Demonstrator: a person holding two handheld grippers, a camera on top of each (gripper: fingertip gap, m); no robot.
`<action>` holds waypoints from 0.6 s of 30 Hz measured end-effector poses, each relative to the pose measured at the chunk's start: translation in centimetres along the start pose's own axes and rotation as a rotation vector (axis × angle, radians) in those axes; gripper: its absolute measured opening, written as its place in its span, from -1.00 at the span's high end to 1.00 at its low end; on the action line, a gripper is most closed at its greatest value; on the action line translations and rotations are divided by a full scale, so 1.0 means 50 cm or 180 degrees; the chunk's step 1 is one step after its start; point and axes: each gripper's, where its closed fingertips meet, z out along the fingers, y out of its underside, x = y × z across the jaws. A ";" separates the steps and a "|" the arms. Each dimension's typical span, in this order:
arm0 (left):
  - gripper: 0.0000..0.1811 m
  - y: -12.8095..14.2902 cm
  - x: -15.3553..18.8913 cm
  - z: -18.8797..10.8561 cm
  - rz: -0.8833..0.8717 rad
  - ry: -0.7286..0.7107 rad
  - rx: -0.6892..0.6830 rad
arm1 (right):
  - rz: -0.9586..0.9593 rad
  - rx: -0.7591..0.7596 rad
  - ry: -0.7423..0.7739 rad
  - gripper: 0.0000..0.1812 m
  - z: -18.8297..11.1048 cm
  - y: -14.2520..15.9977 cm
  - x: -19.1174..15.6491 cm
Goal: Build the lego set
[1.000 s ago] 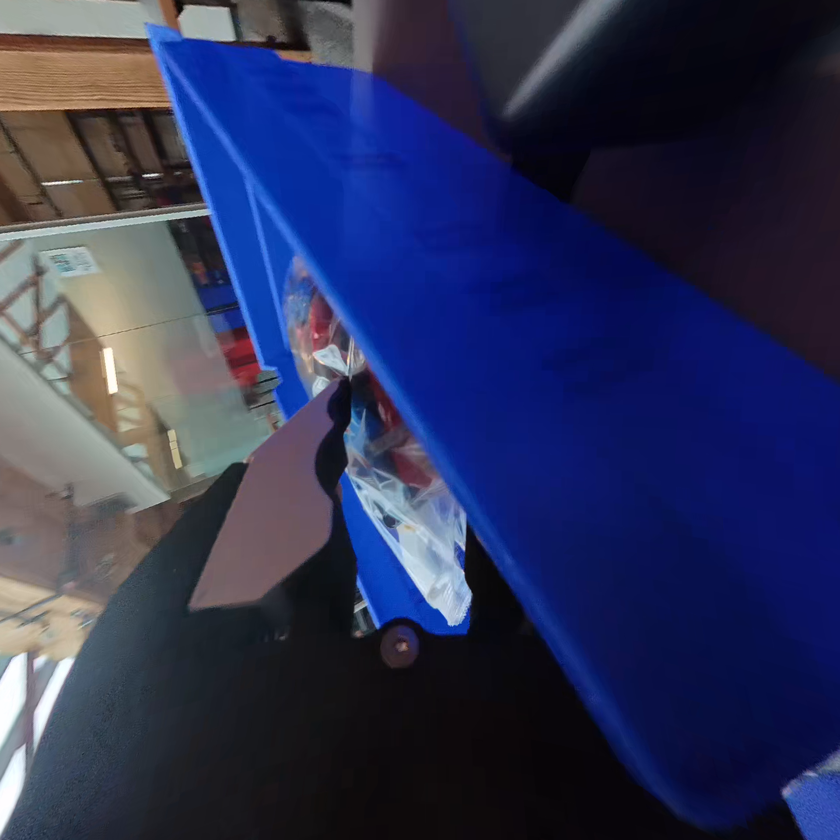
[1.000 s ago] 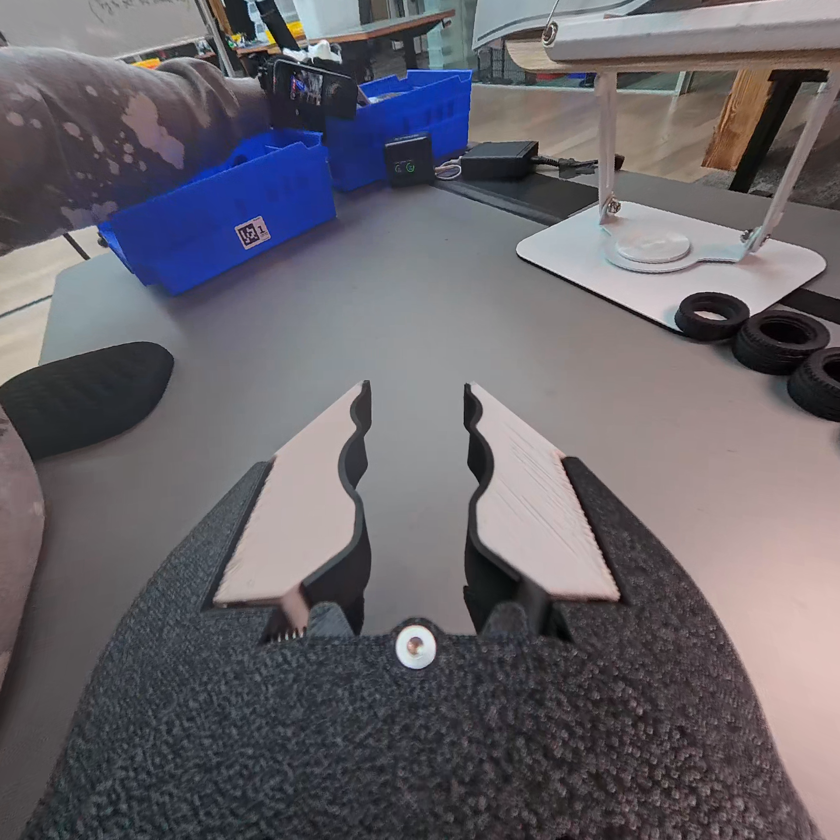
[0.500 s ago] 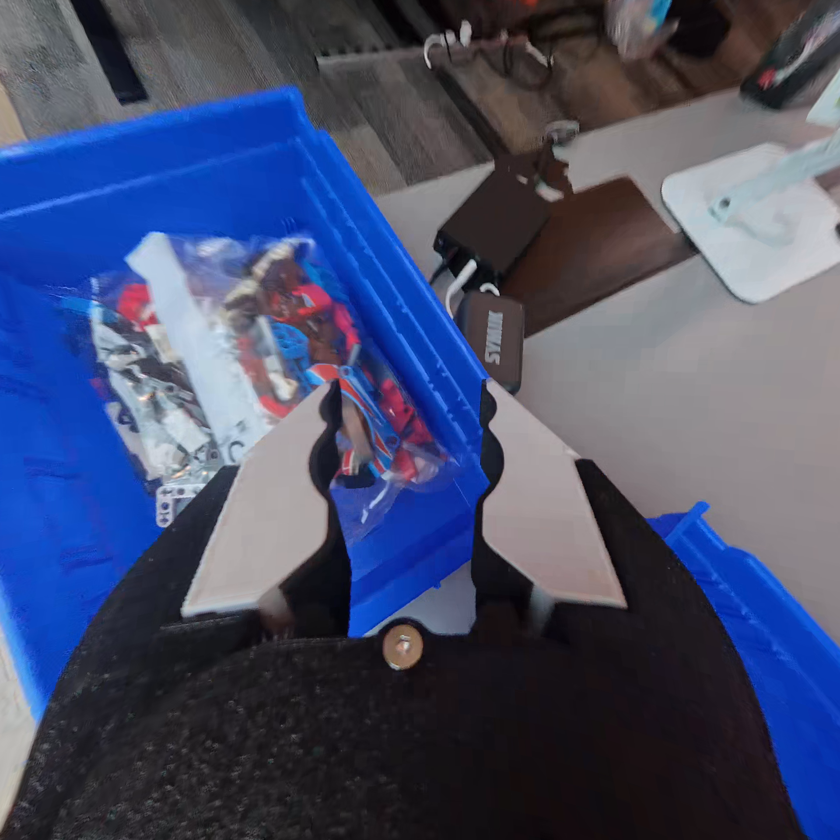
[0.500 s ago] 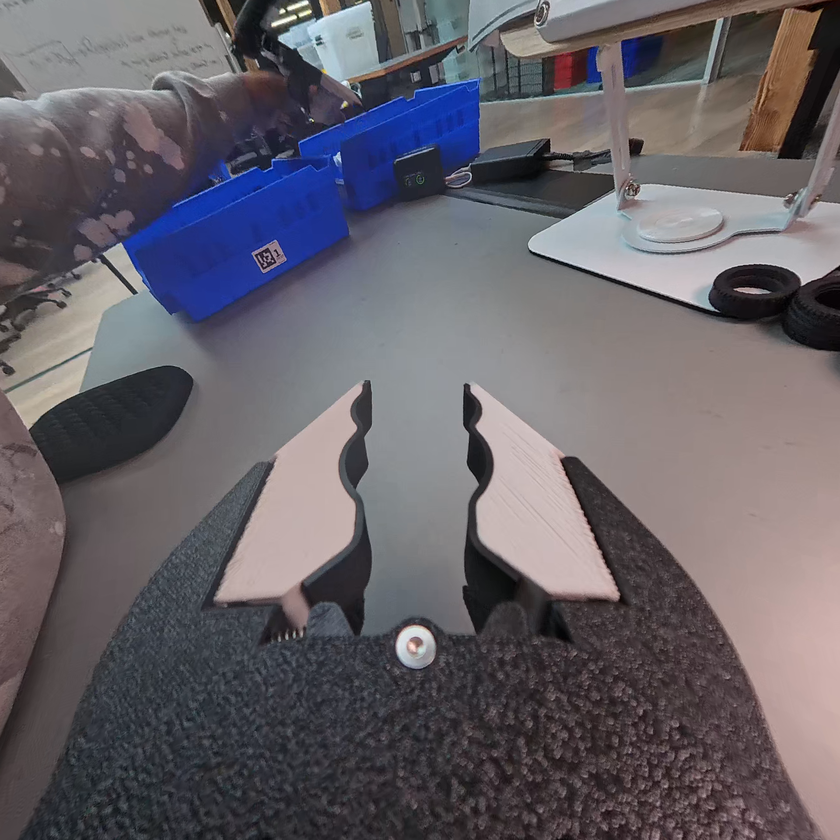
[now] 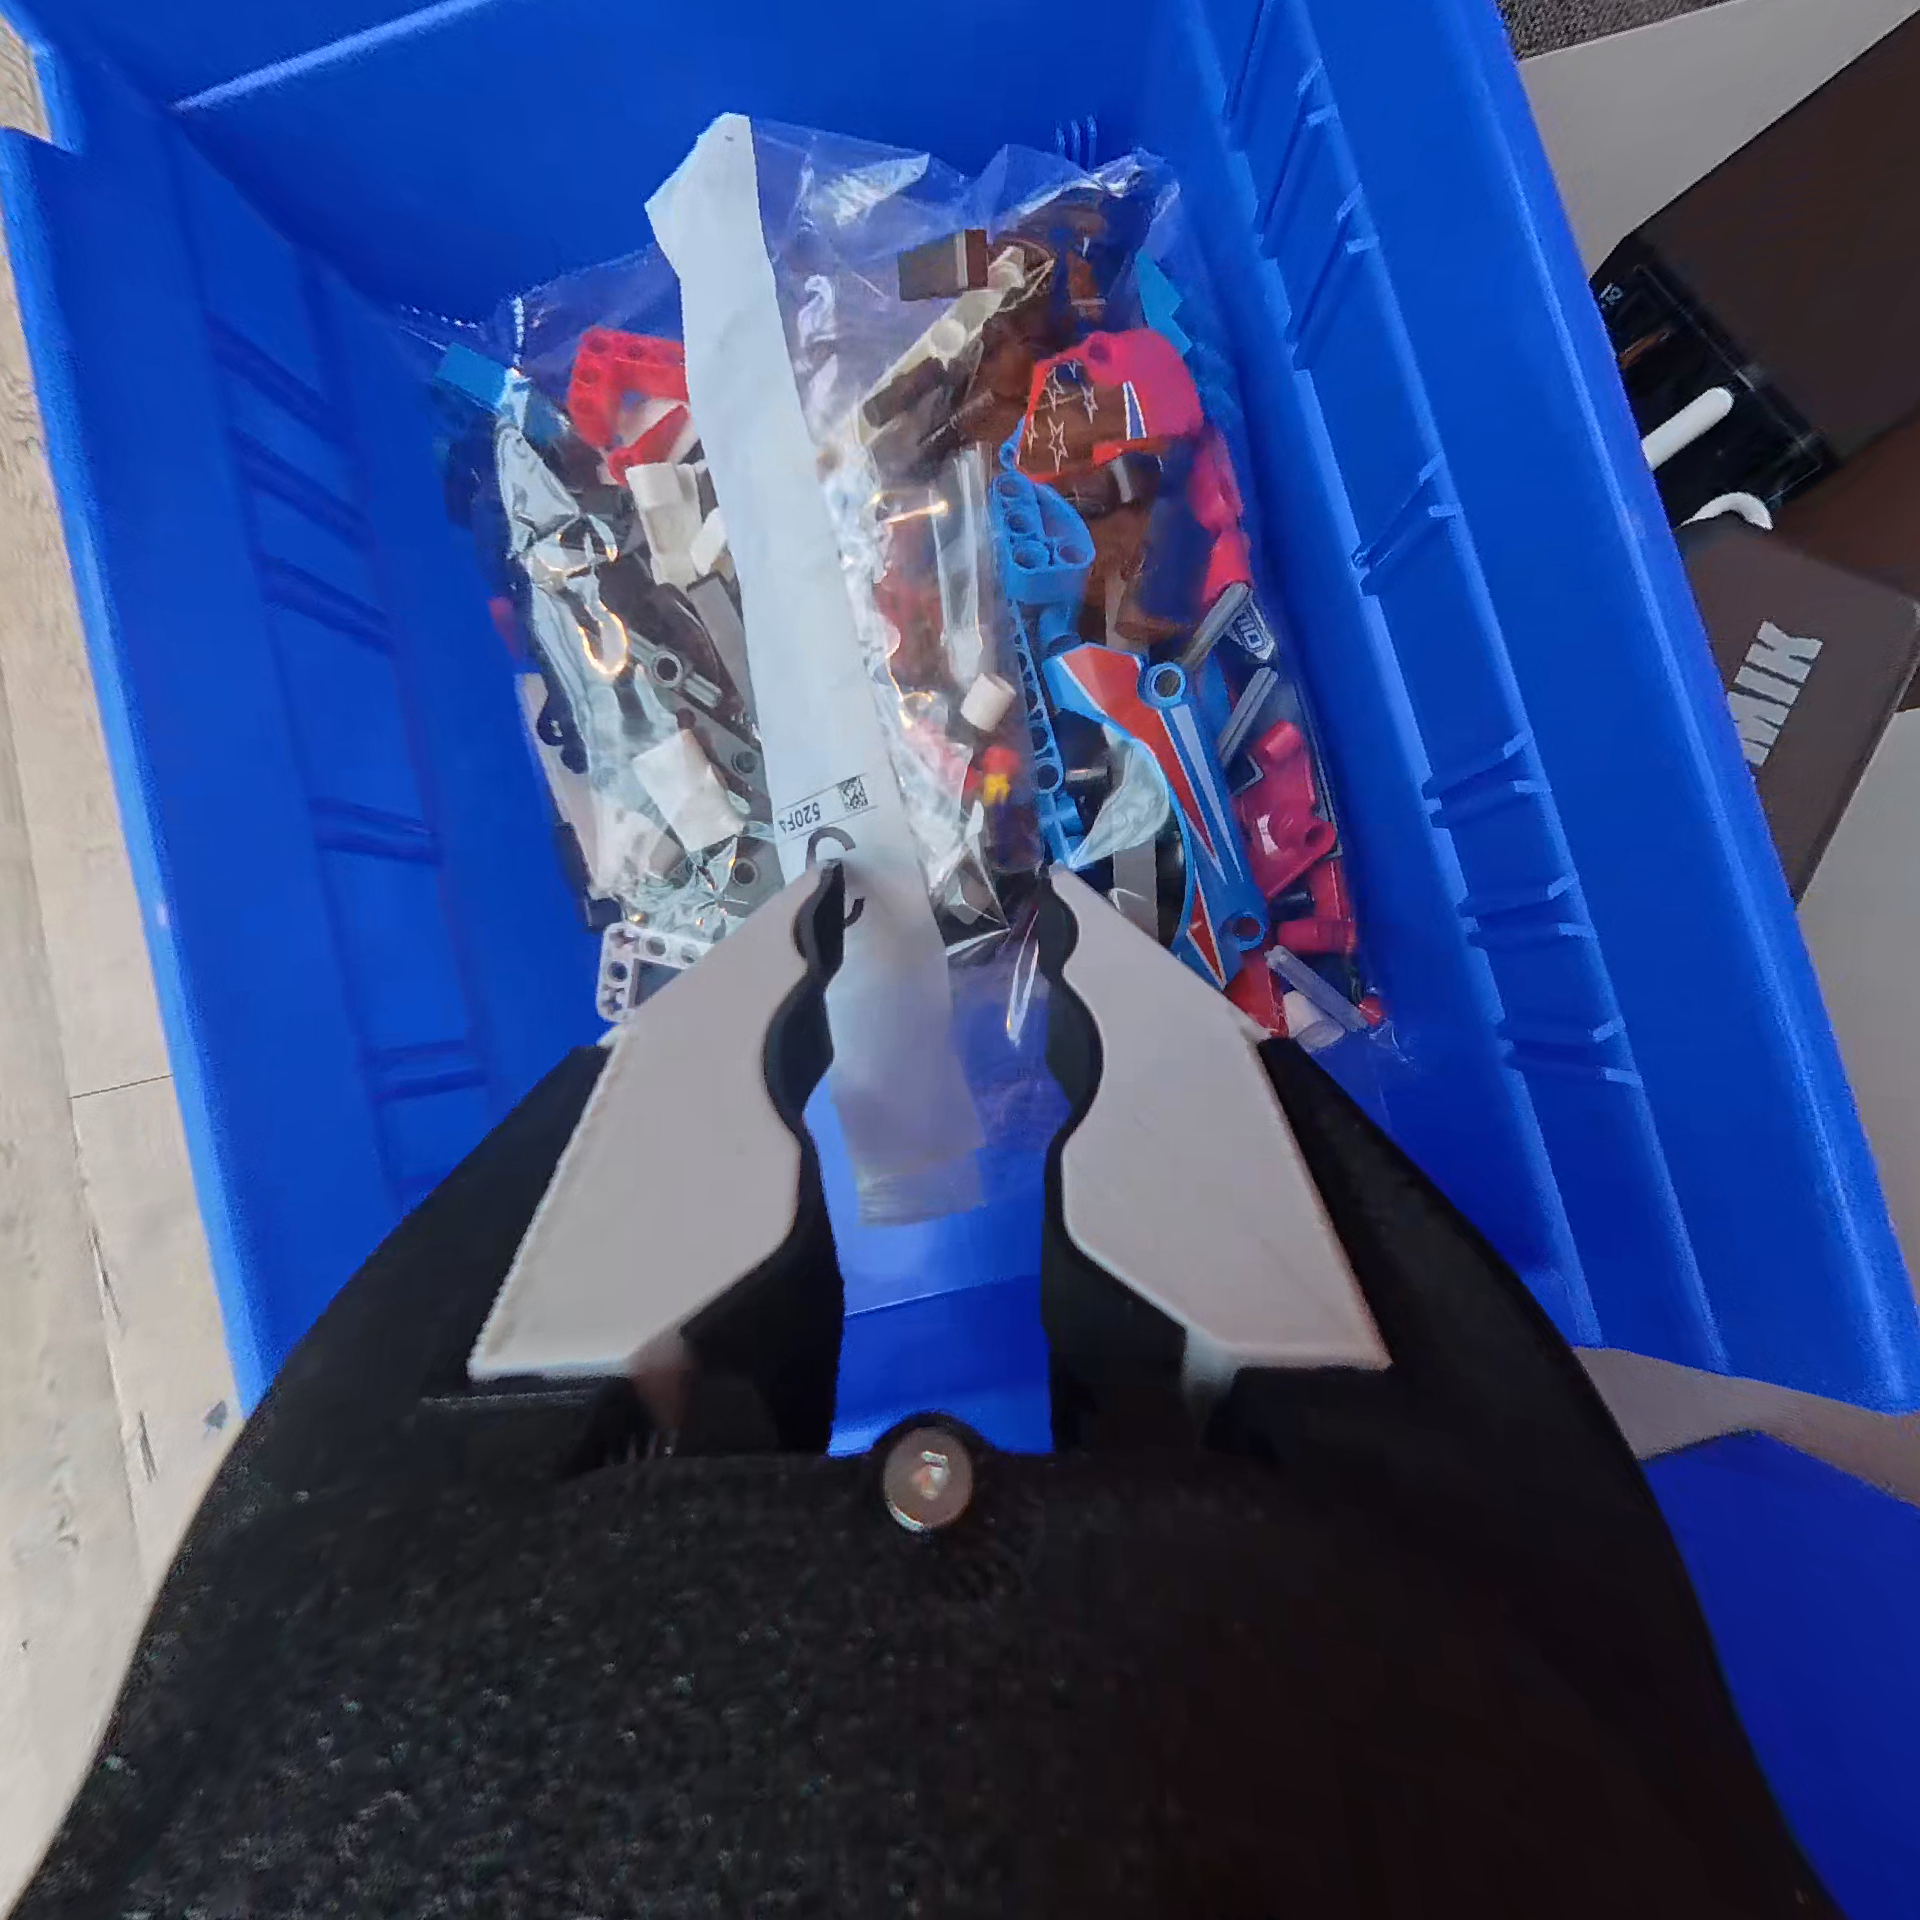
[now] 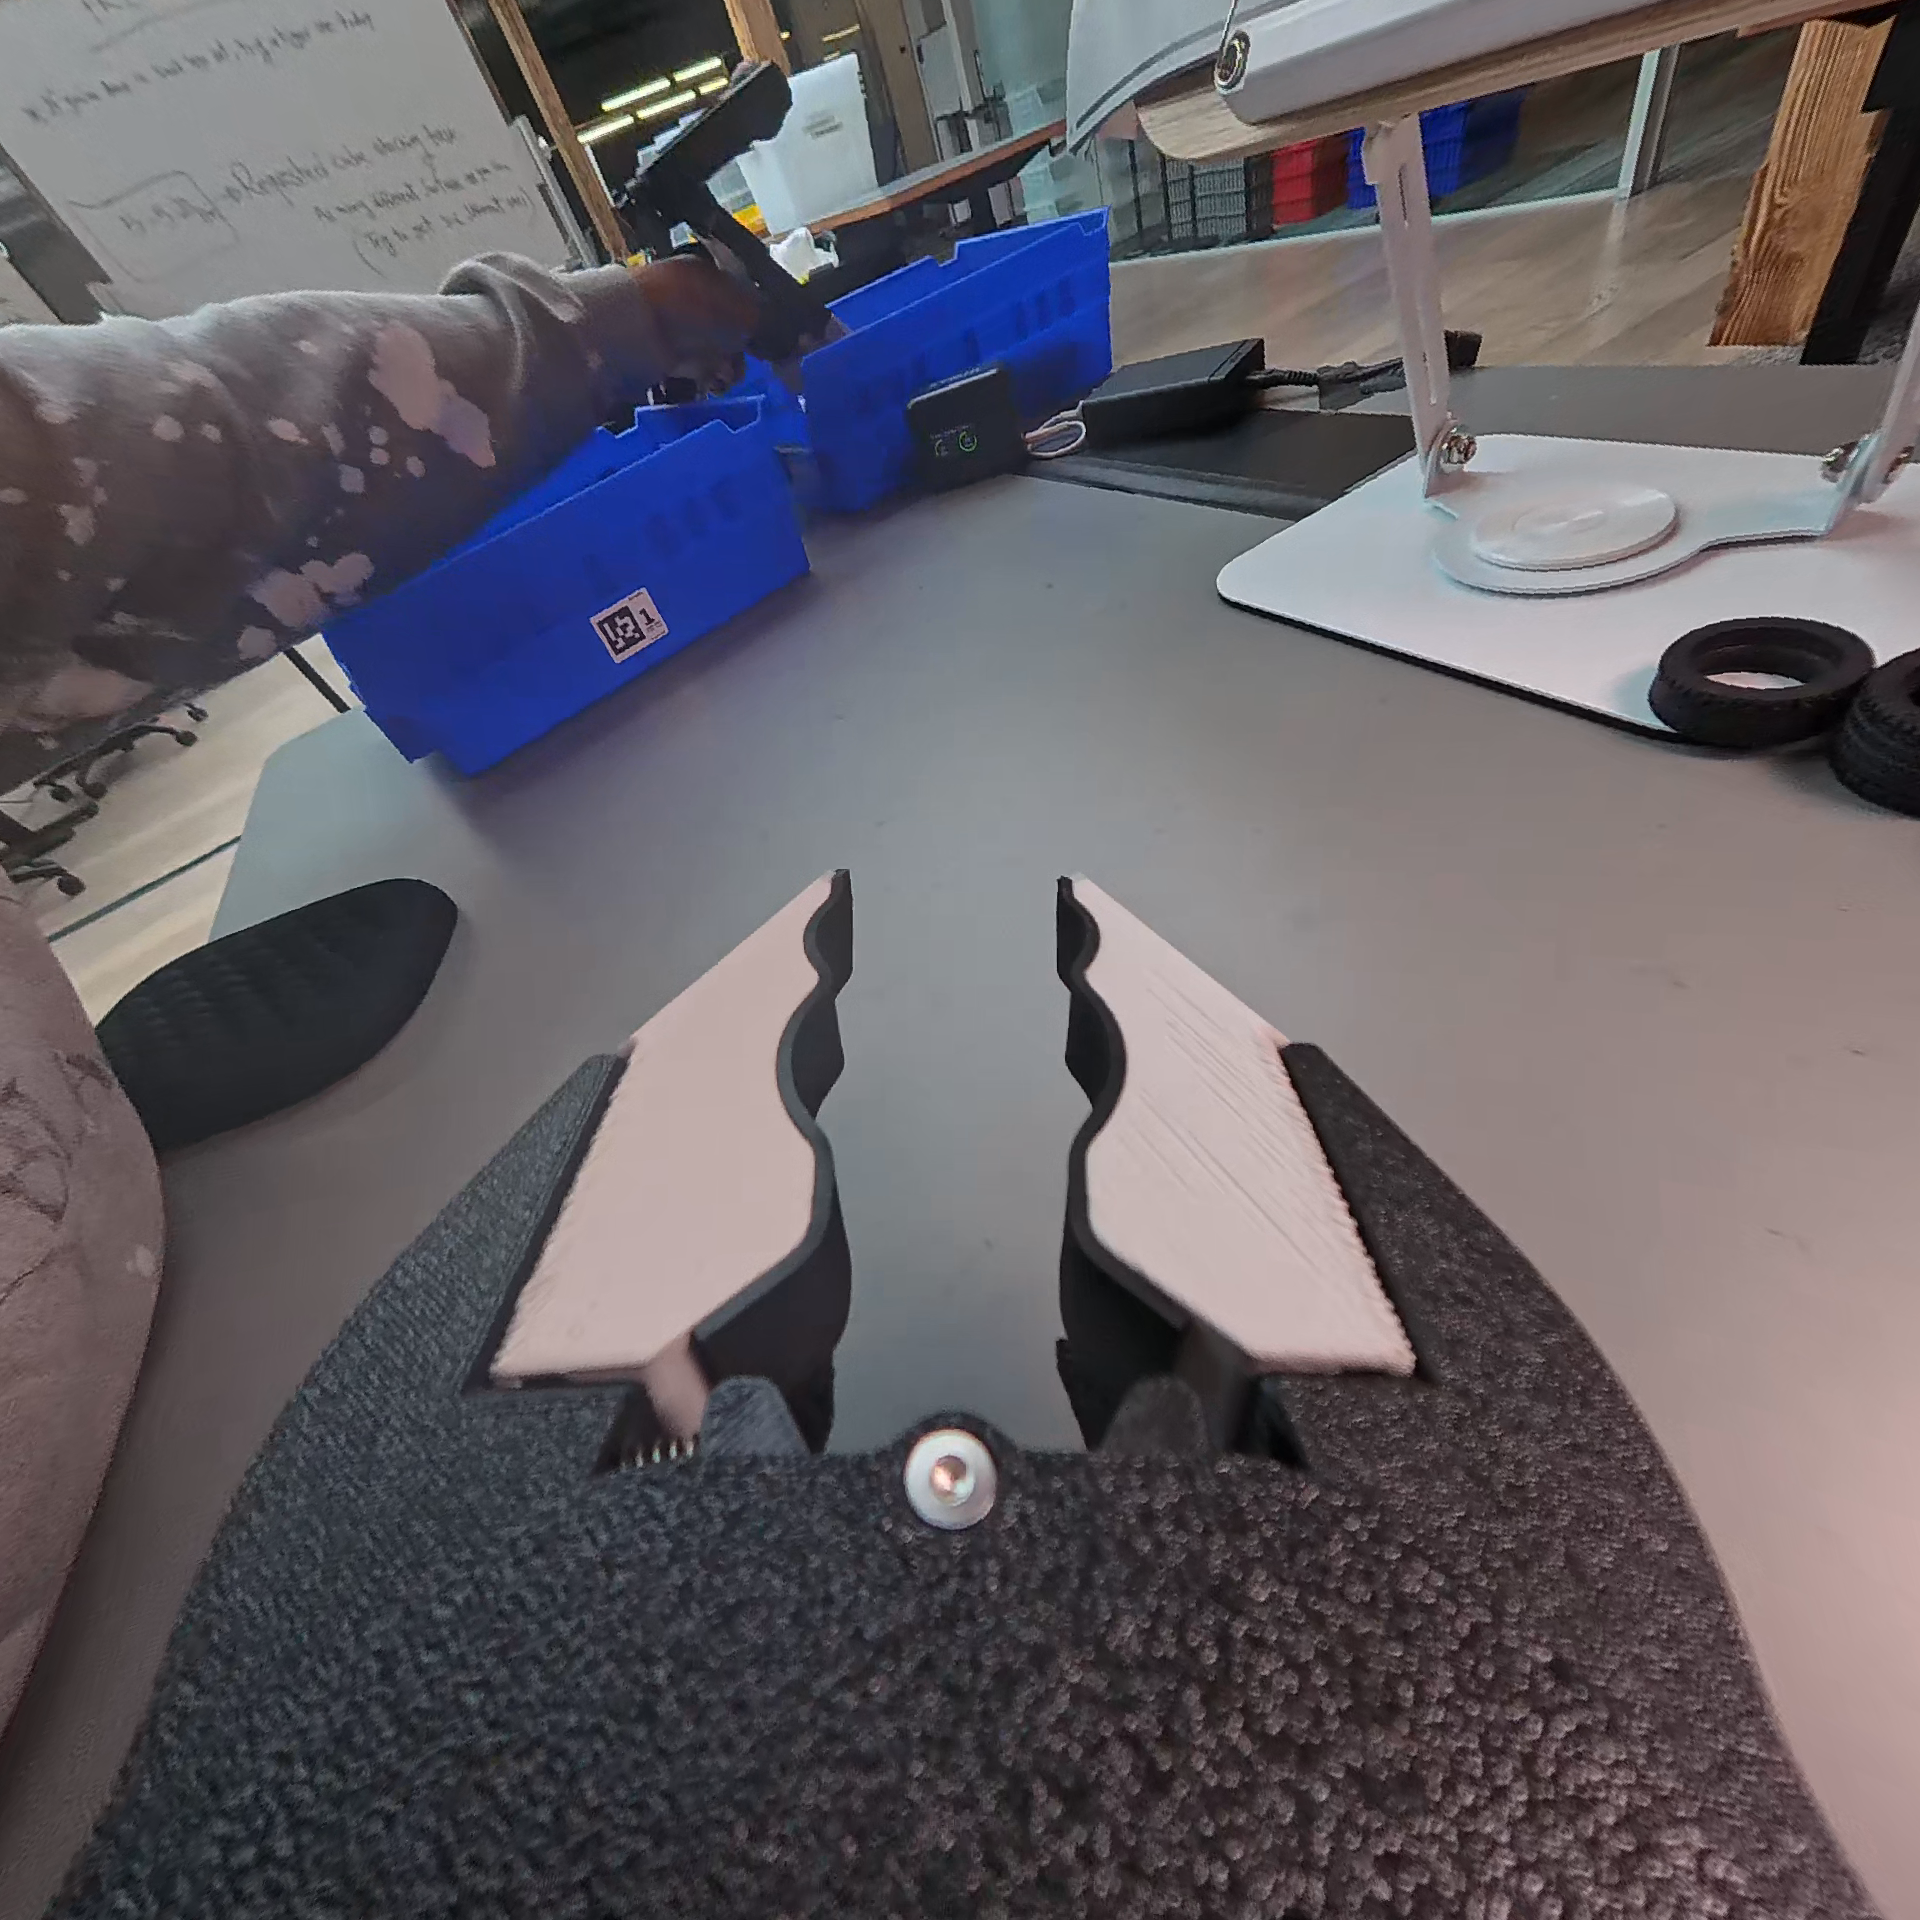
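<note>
Lowered since the earlier frame, the left tool (image 5: 940, 894) is held open over a bagged lego set (image 5: 935, 582) inside the blue bin (image 5: 312, 727); the right tool (image 6: 954, 899) is held open, empty.

Bag: clear plastic bag of lego parts (image 5: 935, 582), sealed, lying flat in my blue bin (image 5: 312, 727), white strip down its middle.
Parts: red, blue, pink, grey, white pieces jumbled inside.
Tyres: black rubber tyres (image 6: 1756, 681) on my desk (image 6: 1039, 748), right side.
</note>
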 end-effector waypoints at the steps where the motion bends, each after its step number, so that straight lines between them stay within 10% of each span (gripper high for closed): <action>1: 0.58 -0.004 -0.001 -0.006 0.0051 -0.0044 0.0036 | -0.0005 0.0014 -0.0008 0.57 -0.002 -0.002 -0.002; 5: 0.41 -0.077 0.000 -0.100 0.0097 -0.0162 0.0761 | -0.0135 0.0121 0.0029 0.57 -0.017 -0.020 -0.007; 11: -0.08 -0.224 0.111 -0.417 -0.0064 0.0085 0.2657 | -0.0272 0.0316 0.0059 0.42 -0.036 -0.041 -0.018; 18: 1.00 -0.181 0.415 -0.727 0.0128 0.0892 0.4032 | -0.0592 0.0560 0.0097 0.58 -0.057 -0.069 -0.051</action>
